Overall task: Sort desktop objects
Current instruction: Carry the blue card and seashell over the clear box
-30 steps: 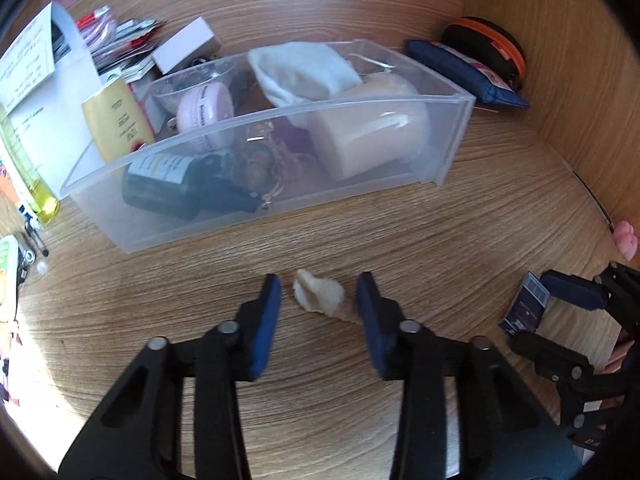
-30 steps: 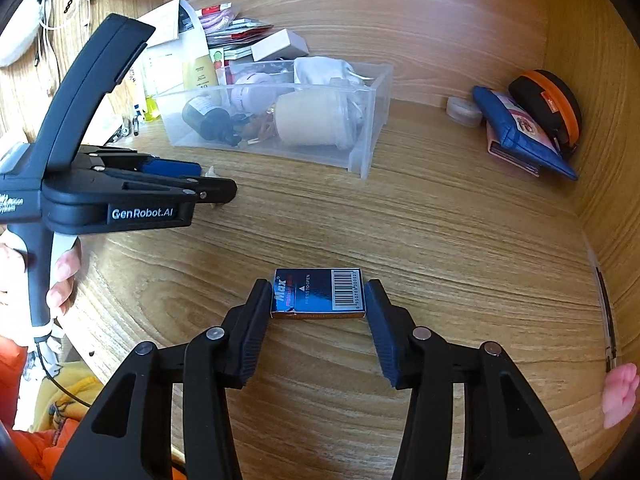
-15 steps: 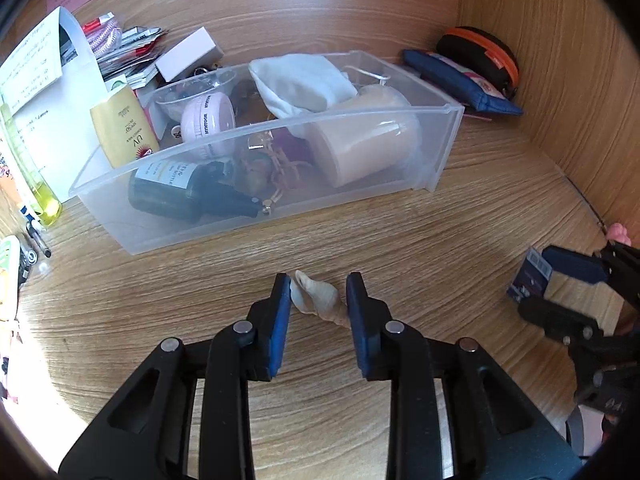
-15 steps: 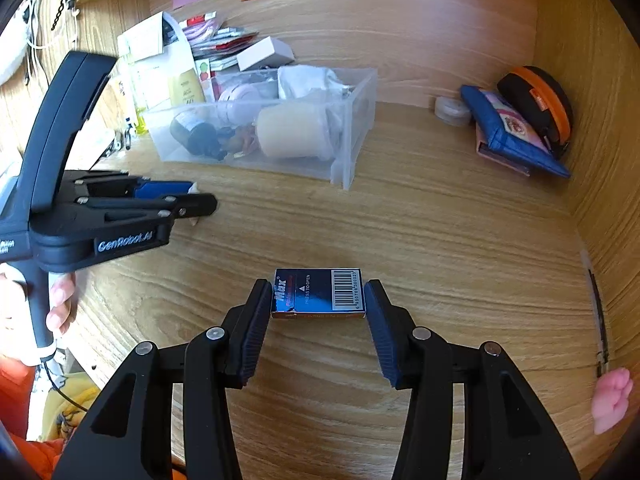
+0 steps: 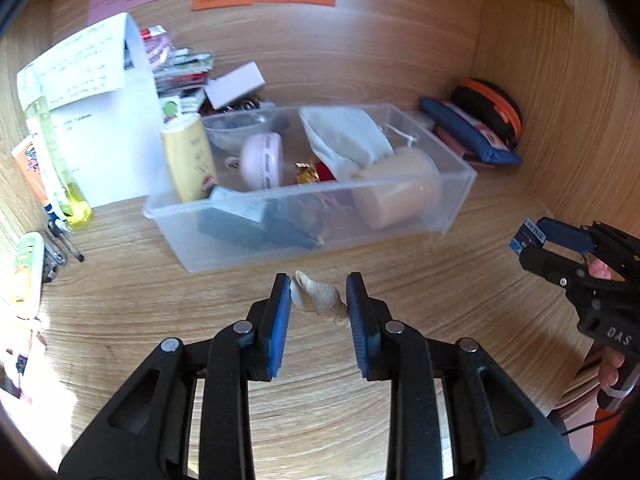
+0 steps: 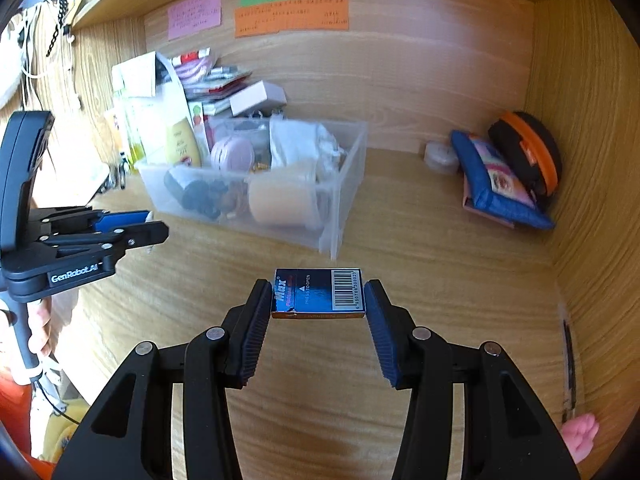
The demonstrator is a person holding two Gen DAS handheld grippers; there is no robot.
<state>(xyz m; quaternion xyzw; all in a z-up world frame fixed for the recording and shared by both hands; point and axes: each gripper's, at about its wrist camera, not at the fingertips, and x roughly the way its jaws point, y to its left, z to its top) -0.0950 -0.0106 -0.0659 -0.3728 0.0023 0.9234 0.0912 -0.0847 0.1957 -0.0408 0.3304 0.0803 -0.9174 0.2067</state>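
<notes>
We hold two items off the desk (image 5: 460,292), one per gripper. The left gripper (image 5: 318,304) is clamped on a small spiral seashell (image 5: 316,294), pads pressing its wide whorl on one side and its tapering end on the other. The right gripper (image 6: 318,300) is closed across the short ends of a blue staple box (image 6: 319,294), barcode face up. Both hang in front of the clear plastic bin (image 5: 452,204), which already holds a cream roll, a white cloth, a pink jar and a dark bottle.

Handling, our judgement: the shell is light, rigid, brittle and smooth, and its taper gives the pads a sloping seat, so it may pivot or squirt out; the grip wants to sit on the fat whorl, with modest force. The box is stiff card, light, flat-sided, and the end-to-end hold looks secure.

View differences: the left wrist view shows the shell's seating and the bin contents from above; the box appears there only as a sliver at the right edge. The right wrist view shows the box label, the bin's near corner, and the left gripper side-on with just a pale tip of shell visible.
</notes>
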